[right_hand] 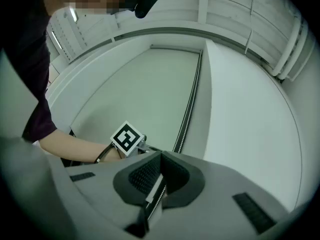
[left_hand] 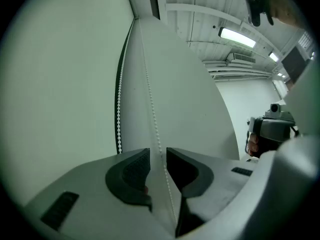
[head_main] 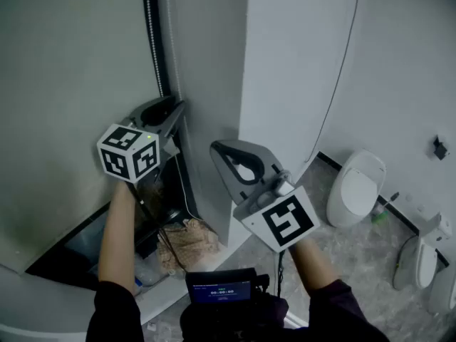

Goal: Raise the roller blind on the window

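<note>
The pale roller blind (head_main: 71, 84) hangs at the left, with its bead chain (head_main: 151, 34) running down along its right edge. My left gripper (head_main: 178, 109) is up at the chain. In the left gripper view, one white strand of the chain (left_hand: 150, 104) passes through the gap of the left gripper (left_hand: 158, 156), whose jaws stand apart without pressing on it. A second strand (left_hand: 120, 109) hangs further left. My right gripper (head_main: 216, 147) is shut on nothing, to the right of the chain and in front of the wall. The right gripper view shows the right gripper (right_hand: 161, 158) shut and the chain (right_hand: 187, 114) beyond it.
A white wall column (head_main: 292, 63) stands right of the window, with a thin cable (head_main: 342, 70) on the wall beside it. A crumpled cloth (head_main: 189, 241) lies on the dark sill below. White sanitary fixtures (head_main: 355, 187) stand on the speckled floor at the right.
</note>
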Tool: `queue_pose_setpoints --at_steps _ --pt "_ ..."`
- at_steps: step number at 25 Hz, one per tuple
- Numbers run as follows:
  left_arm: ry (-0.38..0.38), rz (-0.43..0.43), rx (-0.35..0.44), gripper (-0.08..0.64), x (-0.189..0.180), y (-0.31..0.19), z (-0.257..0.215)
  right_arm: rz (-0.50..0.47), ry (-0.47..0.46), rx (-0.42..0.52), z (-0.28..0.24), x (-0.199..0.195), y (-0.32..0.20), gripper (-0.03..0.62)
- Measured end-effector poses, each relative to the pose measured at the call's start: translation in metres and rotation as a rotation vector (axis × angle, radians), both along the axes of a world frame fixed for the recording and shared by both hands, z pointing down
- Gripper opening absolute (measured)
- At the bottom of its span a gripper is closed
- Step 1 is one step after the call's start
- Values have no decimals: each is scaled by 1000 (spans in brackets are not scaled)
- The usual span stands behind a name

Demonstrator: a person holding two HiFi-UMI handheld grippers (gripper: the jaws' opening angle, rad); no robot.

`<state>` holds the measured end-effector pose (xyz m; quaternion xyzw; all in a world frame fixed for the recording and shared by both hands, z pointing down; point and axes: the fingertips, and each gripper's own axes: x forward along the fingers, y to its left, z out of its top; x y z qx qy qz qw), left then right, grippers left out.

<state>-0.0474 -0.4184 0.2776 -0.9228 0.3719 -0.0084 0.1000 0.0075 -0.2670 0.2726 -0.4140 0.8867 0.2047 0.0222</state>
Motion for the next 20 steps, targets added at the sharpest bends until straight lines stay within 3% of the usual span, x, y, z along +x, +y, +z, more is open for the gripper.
queue_pose_setpoints --at_steps 4,9,12,15,17,20 --pt "-3 -4 2 75 -2 -1 -1 17 -7 8 -2 2 -2 9" --pt "1 -4 21 75 -1 0 2 -36 -38 23 -1 2 5 9" --pt "-1 22 26 75 4 -1 3 -7 -15 22 6 5 0 9" --pt "-23 -3 41 75 7 -3 -1 7 -15 27 7 8 -1 9" --pt "-36 -21 61 21 6 0 -1 19 -14 22 9 9 -3 9" --pt "-42 -29 96 18 -1 11 2 32 -25 10 12 8 -7 9"
